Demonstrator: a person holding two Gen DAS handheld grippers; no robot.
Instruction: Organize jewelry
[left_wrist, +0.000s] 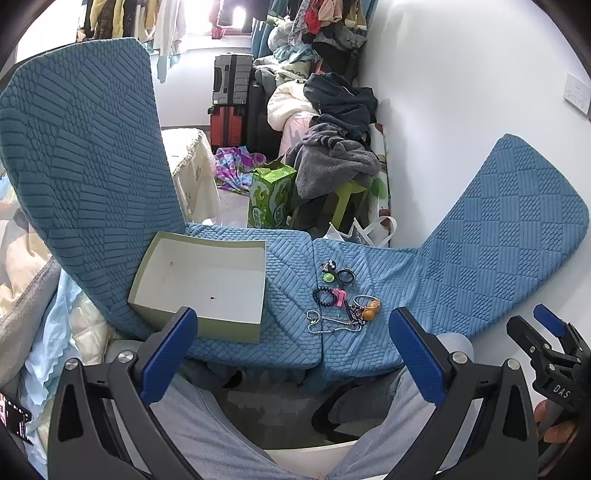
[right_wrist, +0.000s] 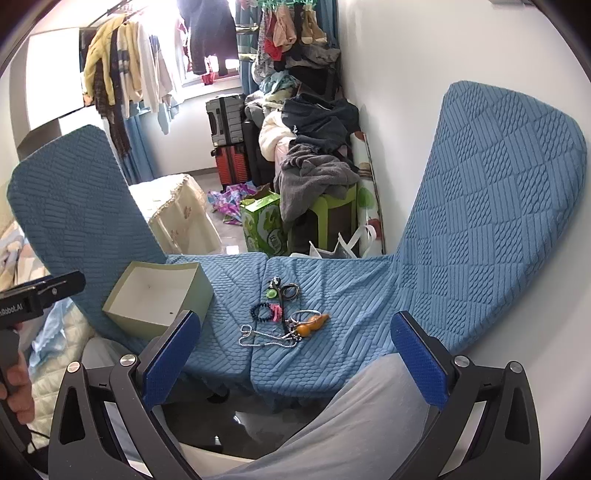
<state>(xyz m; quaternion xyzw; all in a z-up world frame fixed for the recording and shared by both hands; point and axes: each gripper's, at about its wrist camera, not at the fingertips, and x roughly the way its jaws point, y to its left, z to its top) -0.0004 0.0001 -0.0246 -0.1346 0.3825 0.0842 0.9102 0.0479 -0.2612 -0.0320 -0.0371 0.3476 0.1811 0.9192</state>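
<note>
Across the two blue-covered chair seats (left_wrist: 295, 254) pushed together to make one flat working surface, everything for the job is laid out within easy reach of the seated person, whose knees show below. Largest is the open box (left_wrist: 207, 280), white inside and olive outside, parked on the left seat hard up against the chair back (left_wrist: 81, 155), probably so it cannot slide away when pieces are dropped in; apart from a dark speck or two, it looks to hold nothing yet. To its right, straddling the seam between the seats and well apart from the box, lies the jewelry pile (right_wrist: 282, 314), loosely bunched so each piece can be picked singly. Within it, nearest the person, a beaded silver chain (right_wrist: 258, 338) sprawls in loops; beside that sits an orange gourd charm (right_wrist: 312, 323) touching a silver bangle (right_wrist: 304, 314); then a dark bead bracelet (right_wrist: 260, 310) next to a small pink piece (right_wrist: 275, 312); farthest back are a green charm (right_wrist: 272, 293) and a dark ring (right_wrist: 291, 290), though their exact make is hard to judge at this size. Both tools hover short of the seats: the left gripper (left_wrist: 291, 354) has its jaws spread wide and holds nothing, and the right gripper (right_wrist: 295, 362) likewise stands wide and bare, so sorting appears not yet begun.
</note>
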